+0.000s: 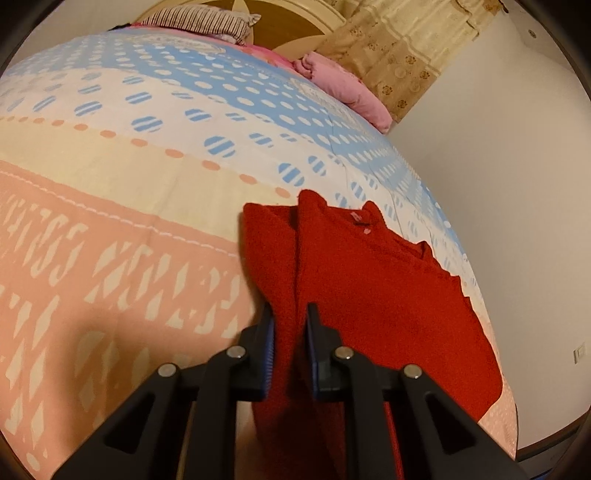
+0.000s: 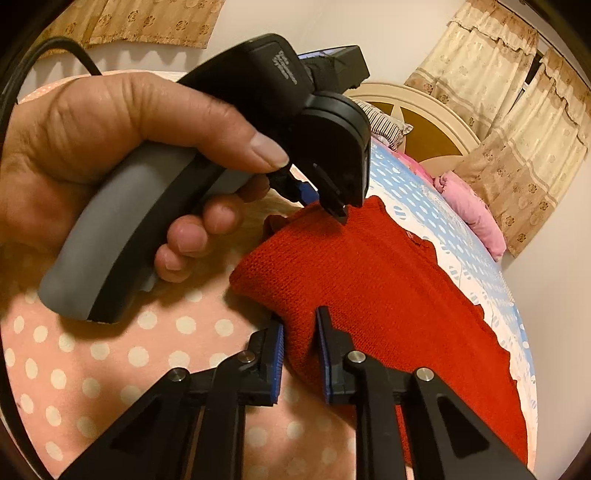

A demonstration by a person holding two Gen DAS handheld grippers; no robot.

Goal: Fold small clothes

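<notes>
**A:** What lies on the bed?

**B:** A red knitted sweater (image 1: 373,280) lies near the foot corner of a bed (image 1: 110,184). The bedcover has bands of pink, cream and blue with dots and dashes. The sweater's collar end points toward the headboard (image 2: 424,122), and its near end faces both cameras.

**A:** What are the grippers doing?

**B:** The left gripper (image 1: 289,332) is clamped on a raised fold of the sweater; red knit fills the narrow gap between its blue-padded fingers (image 1: 269,343). The right gripper (image 2: 300,343) is likewise closed on a bunched near edge of the same sweater, with fabric pinched between its pads.

**A:** Is a person in view?

**B:** Only a hand (image 2: 110,147), seen from the right wrist camera. It wraps around the grey handle of the left gripper, whose black tip touches the sweater's far edge.

**A:** Anything else in the room?

**B:** A pink folded blanket (image 1: 343,88) and a striped pillow (image 1: 199,22) sit at the head of the bed. Beige flowered curtains (image 2: 517,147) hang beside a plain pale wall (image 1: 498,166).
</notes>
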